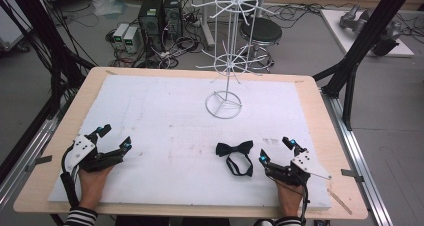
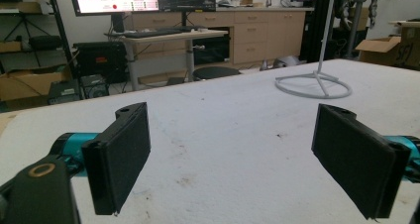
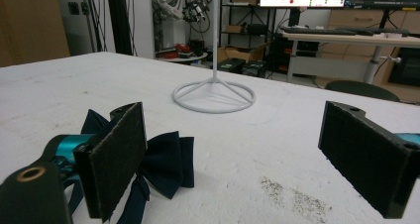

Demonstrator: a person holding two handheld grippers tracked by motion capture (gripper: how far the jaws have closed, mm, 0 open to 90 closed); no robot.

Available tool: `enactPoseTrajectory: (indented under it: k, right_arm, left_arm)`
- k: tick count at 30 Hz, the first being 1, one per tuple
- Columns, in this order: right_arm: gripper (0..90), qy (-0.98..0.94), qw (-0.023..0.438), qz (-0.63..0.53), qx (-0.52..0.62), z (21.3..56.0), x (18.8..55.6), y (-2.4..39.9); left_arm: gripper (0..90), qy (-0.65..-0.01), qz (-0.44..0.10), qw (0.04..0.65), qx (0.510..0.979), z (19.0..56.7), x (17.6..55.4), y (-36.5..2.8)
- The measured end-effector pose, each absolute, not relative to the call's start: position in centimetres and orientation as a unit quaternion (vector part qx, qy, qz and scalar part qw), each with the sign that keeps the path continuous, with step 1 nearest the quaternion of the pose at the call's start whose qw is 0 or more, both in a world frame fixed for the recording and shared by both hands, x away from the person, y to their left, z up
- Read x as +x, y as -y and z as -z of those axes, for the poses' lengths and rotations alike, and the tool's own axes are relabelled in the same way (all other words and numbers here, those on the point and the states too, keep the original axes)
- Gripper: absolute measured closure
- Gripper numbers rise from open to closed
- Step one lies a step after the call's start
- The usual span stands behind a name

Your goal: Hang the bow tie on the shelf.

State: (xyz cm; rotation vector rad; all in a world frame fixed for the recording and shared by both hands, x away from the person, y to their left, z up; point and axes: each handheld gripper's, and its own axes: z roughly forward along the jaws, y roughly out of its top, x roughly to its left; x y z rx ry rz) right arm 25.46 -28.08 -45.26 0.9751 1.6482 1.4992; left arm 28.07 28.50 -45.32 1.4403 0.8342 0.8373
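high view: both hand-held grippers, left (image 1: pixel 114 138) and right (image 1: pixel 275 149), gape wide, bow tie (image 1: pixel 234 148) just beside right.

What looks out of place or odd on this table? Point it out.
Little stands out. The black bow tie lies flat on the white mat with its strap looped loosely toward the near edge, off the white wire rack. The mat shows faint stains and dark specks. Both grippers rest open.

My dark bow tie (image 1: pixel 234 148) lay flat on the white mat (image 1: pixel 165 116), knot up, its black strap (image 1: pixel 239 166) looped toward me, well short of the white rack (image 1: pixel 227 61).
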Motion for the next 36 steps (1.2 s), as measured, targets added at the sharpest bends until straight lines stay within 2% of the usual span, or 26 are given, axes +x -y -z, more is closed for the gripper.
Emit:
enactPoseTrajectory:
  k: [25, 36]
  right_arm:
    - [10.4, -0.646, 0.35, -0.568, 0.37, 45.2, 25.48, 27.78]
    - [10.4, -0.659, 0.338, -0.558, 0.374, 44.97, 25.63, 27.75]
  left_arm:
    - [15.6, -0.359, -0.365, 0.592, 0.622, 45.31, 28.05, -28.45]
    - [15.6, -0.357, -0.369, 0.591, 0.623, 45.32, 28.0, -28.36]
